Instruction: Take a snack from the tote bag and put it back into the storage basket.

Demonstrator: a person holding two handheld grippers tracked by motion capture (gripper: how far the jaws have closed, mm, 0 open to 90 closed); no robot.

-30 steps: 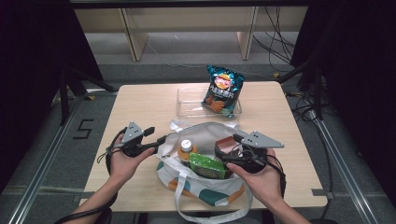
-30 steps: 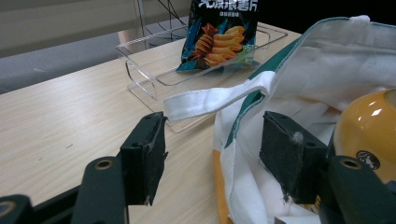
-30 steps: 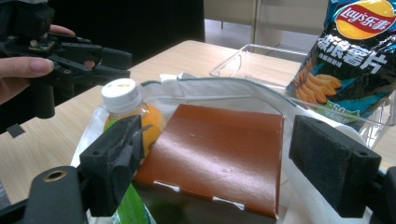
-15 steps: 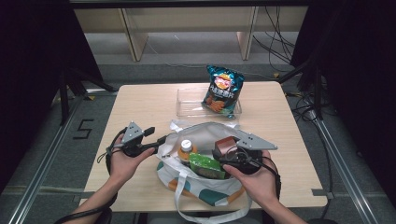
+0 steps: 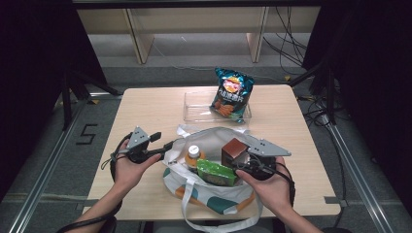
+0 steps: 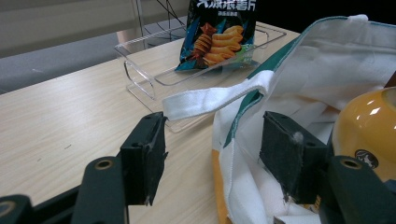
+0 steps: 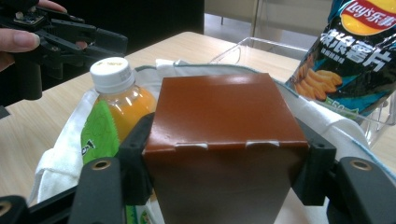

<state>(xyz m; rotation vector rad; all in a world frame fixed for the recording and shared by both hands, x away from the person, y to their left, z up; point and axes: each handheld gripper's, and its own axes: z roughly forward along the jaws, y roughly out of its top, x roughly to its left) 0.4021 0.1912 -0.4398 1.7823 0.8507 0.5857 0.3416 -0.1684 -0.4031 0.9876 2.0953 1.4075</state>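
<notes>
A white tote bag with teal and orange patches lies open at the table's near middle. In it are an orange juice bottle with a white cap and a green packet. My right gripper is shut on a brown box, held over the bag's mouth. In the right gripper view, both jaws of the right gripper press the brown box by its sides. My left gripper is at the bag's left rim. Its jaws are open, with the bag's edge between them.
A blue chips bag leans in a clear plastic tray at the back middle of the wooden table. The bag's long handle hangs over the near table edge. Black stands and cables flank the table.
My right gripper has shifted a little left and up, so the brown box stands out above the bag's mouth. The left gripper has stayed at the rim.
</notes>
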